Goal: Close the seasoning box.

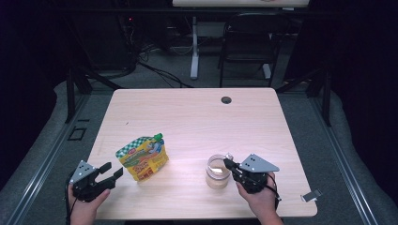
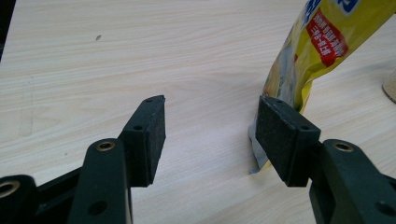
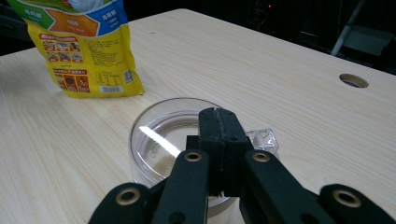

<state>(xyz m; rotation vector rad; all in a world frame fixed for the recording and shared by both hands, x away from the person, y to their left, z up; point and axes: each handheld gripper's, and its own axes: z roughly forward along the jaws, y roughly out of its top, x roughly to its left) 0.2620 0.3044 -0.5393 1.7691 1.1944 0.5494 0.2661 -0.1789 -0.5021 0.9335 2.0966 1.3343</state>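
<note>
A yellow stand-up pouch (image 1: 142, 159) with a green cap stands on the wooden table (image 1: 187, 117), left of middle. My left gripper (image 1: 112, 169) is open just left of it and holds nothing. In the left gripper view, the pouch (image 2: 322, 37) rises beyond the right jaw, with the gripper (image 2: 210, 126) gaping at bare table. A clear glass jar (image 1: 217, 178) with pale contents stands near the front right. My right gripper (image 1: 227, 163) is shut, its tips over the jar's mouth. In the right gripper view, the gripper (image 3: 218, 126) hides the near rim of the jar (image 3: 159, 140), and the pouch (image 3: 88, 51) stands behind.
A small clear piece (image 3: 262, 139) lies beside the jar. A round cable hole (image 1: 226, 100) sits near the table's far edge. A small metal clip (image 1: 311, 196) lies at the front right corner. A dark chair (image 1: 248, 42) stands beyond the table.
</note>
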